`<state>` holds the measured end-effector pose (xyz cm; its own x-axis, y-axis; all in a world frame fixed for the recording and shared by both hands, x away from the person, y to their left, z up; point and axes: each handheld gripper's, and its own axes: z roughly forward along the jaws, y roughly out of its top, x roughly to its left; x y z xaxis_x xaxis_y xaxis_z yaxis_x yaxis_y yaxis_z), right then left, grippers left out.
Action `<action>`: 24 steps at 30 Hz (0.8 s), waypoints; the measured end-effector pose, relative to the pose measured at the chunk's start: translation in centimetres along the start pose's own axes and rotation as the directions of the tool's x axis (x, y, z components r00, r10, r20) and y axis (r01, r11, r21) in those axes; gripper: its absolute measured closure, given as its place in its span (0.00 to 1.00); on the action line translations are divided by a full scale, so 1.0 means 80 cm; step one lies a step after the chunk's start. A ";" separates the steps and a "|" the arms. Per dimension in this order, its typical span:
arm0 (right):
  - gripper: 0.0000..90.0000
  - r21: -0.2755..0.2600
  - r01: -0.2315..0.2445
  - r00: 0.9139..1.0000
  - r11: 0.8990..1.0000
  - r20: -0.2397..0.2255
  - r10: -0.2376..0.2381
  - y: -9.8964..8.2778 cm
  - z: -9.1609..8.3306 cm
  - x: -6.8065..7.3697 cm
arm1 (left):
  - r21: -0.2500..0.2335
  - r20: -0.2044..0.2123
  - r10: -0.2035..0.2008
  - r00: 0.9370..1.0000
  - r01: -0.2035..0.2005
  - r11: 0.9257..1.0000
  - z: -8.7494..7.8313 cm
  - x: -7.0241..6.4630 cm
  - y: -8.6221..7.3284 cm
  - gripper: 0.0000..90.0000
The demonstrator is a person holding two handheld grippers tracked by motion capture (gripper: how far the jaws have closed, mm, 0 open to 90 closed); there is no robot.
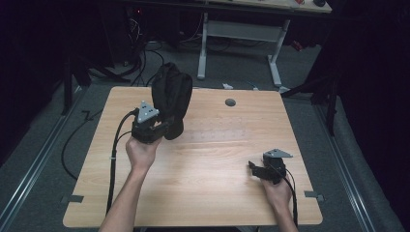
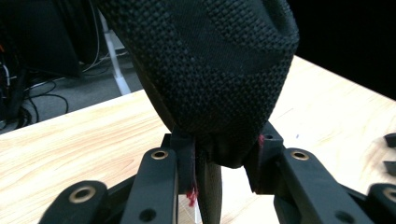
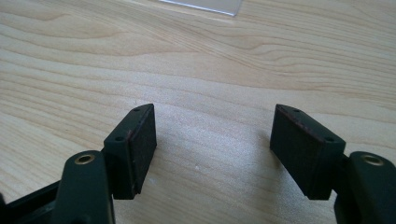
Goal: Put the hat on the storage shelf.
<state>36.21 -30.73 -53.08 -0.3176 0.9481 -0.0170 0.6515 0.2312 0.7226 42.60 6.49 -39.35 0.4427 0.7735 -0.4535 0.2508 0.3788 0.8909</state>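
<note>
At the near right edge of the pale wooden surface (image 1: 208, 159), my right tool (image 3: 212, 140) rests wide, holding nothing. Farther left, my left tool (image 1: 162, 126) pinches the black woven fabric pouch (image 1: 170, 99) by its lower hem, bulk overhead; I judge it may flop sideways or slip from that thin pinch.

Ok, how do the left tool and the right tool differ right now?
The left tool is shut on the black mesh bag and raised, the bag standing upright above it; the right tool is open with nothing between its jaws. In the high view the left one sits toward the table's far left part, the right one low near the right edge. Both are black and hand-held.
</note>
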 end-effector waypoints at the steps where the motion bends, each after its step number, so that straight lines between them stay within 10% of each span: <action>1: 0.35 -0.001 -0.001 1.000 1.000 0.001 0.001 0.000 0.000 0.000 | -0.005 0.000 0.000 1.000 0.000 1.000 0.001 0.001 -0.002 0.77; 24: 0.35 -0.001 0.003 1.000 1.000 -0.002 -0.003 0.000 0.000 0.000 | 0.027 -0.023 -0.021 1.000 0.022 0.999 0.017 0.026 -0.030 0.75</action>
<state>36.19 -30.71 -53.09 -0.3206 0.9471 -0.0178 0.6500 0.2336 0.7231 44.05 6.50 -42.46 0.4173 0.7769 -0.4714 0.2833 0.3817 0.8798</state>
